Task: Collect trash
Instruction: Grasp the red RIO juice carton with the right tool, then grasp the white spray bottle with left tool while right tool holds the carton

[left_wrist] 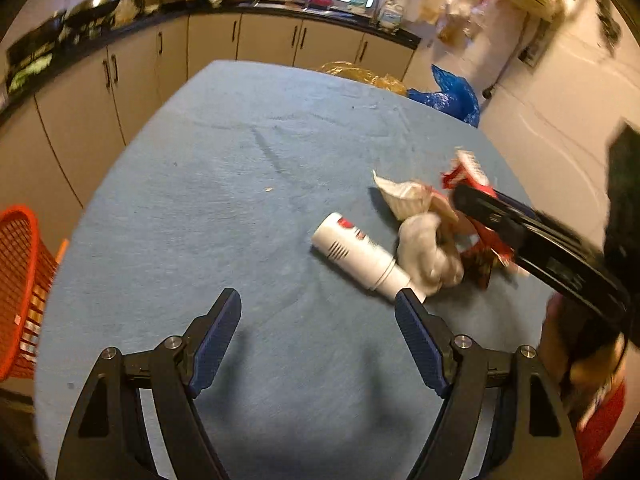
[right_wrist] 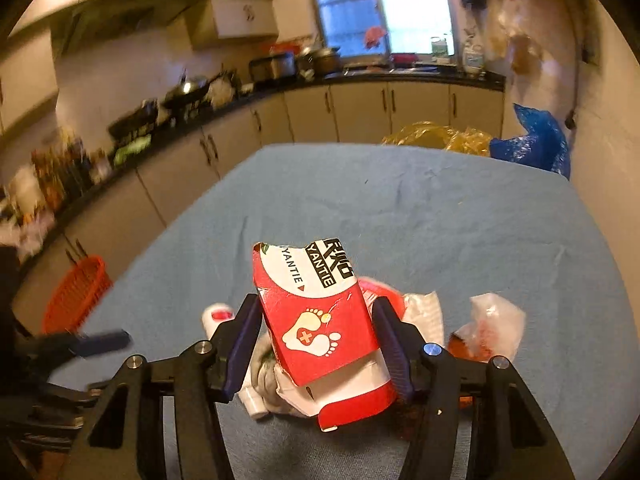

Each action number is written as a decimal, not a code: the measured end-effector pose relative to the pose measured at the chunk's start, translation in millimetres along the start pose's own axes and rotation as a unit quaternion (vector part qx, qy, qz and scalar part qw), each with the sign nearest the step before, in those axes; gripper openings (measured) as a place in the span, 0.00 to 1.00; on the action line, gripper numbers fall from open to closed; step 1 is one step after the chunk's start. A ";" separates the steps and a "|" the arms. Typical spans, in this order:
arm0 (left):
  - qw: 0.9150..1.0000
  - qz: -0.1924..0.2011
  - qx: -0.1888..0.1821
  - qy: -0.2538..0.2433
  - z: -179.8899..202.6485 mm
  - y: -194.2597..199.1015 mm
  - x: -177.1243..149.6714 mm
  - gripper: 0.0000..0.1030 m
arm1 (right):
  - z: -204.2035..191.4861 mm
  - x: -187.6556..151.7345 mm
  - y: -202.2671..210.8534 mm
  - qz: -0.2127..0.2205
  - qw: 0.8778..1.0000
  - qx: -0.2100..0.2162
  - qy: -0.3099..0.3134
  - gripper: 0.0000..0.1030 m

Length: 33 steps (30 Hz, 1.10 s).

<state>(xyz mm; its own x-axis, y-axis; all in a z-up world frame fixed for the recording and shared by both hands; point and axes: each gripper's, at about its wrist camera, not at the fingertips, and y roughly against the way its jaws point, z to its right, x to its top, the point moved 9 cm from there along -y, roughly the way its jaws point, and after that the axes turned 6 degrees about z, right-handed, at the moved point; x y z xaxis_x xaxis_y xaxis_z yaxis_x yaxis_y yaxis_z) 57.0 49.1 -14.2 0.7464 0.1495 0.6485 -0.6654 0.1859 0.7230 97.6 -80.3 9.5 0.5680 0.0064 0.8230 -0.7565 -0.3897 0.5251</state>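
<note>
Right gripper [right_wrist: 316, 340] clamps a torn red-and-white carton [right_wrist: 316, 320] between both pads, holding it tilted above the trash pile near the tabletop's right edge. Left gripper [left_wrist: 318, 316] hangs wide open and empty over the blue tabletop [left_wrist: 240, 168] near its front edge. Just beyond its right finger lies a white bottle [left_wrist: 356, 254], touching a crumpled white wad [left_wrist: 428, 252]. An orange basket [left_wrist: 20, 288] stands off the left edge.

Both wrist views low over the blue table [left_wrist: 240, 184], facing the kitchen counter [right_wrist: 400, 76], sharing both.
</note>
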 end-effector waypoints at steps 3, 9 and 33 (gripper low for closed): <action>1.000 -0.010 0.007 0.029 5.6 -17.4 7.0 0.76 | 11.8 9.0 8.2 0.016 0.999 0.002 -0.033 0.60; 0.997 -0.030 0.023 0.062 15.3 -53.2 16.0 0.66 | 23.4 19.7 20.1 0.041 0.997 0.007 -0.069 0.60; 0.997 0.029 0.054 -0.054 11.5 -57.8 6.1 0.28 | 4.2 7.6 13.3 0.036 0.998 0.011 -0.043 0.60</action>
<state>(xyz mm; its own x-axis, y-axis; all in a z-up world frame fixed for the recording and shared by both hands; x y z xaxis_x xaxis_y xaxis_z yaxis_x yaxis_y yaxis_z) 99.8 28.1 -49.3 0.7056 0.0509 0.7068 -0.7084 0.0730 0.7020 93.2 -89.3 21.8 0.5394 -0.1004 0.8360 -0.7889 -0.4073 0.4601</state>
